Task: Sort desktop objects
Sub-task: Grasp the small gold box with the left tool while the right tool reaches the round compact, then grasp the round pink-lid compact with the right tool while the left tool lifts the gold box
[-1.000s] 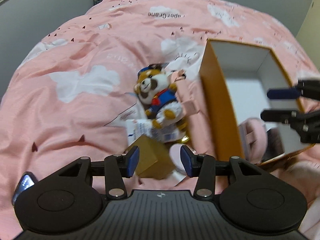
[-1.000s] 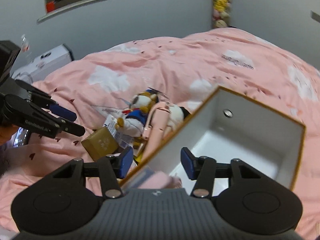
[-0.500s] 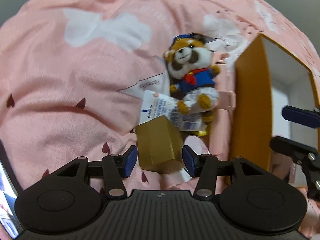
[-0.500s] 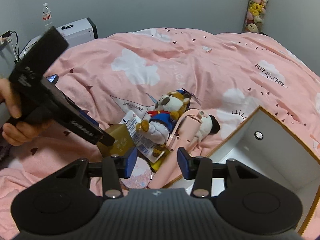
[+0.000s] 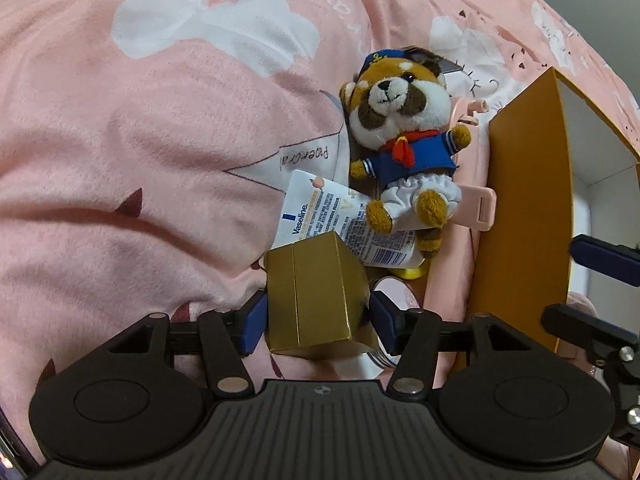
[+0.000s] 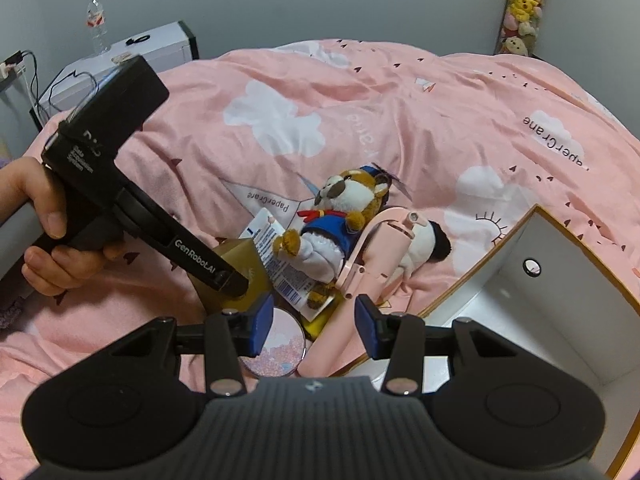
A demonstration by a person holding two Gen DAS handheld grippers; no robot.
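Straddling a small gold carton (image 5: 316,292), the left gripper (image 5: 318,318) points steeply down at a pink cloud-print duvet (image 5: 140,140), its jaws opening; the blue pads (image 5: 254,320) stand just beside the carton's two sides, and whether they touch it cannot be told. Seen from the right wrist view, a hand (image 6: 48,220) at the left edge grips that tool's black handle, and its fingertip sits against the carton's top.

Behind the carton lies a white Vaseline tube (image 5: 332,220), partly under a plush red panda (image 5: 404,140) dressed in a blue sailor top, red neckerchief and navy cap. A pink plastic folding stand (image 6: 372,256) lies to the toy's right, over a black-and-white plush (image 6: 428,240). A round pink compact (image 6: 280,346) lies flat on the duvet, just right of the carton and nearest the right gripper.

The right gripper (image 6: 316,326) hovers above the compact and the near end of the pink stand, jaws apart and nothing clamped between them. To its right an open box (image 6: 532,292), orange outside and white inside, rests on the bed.

Far left in the right wrist view, a water bottle (image 6: 96,22) stands on a white bedside unit (image 6: 120,60), and stacked soft toys (image 6: 520,8) fill the far right corner.
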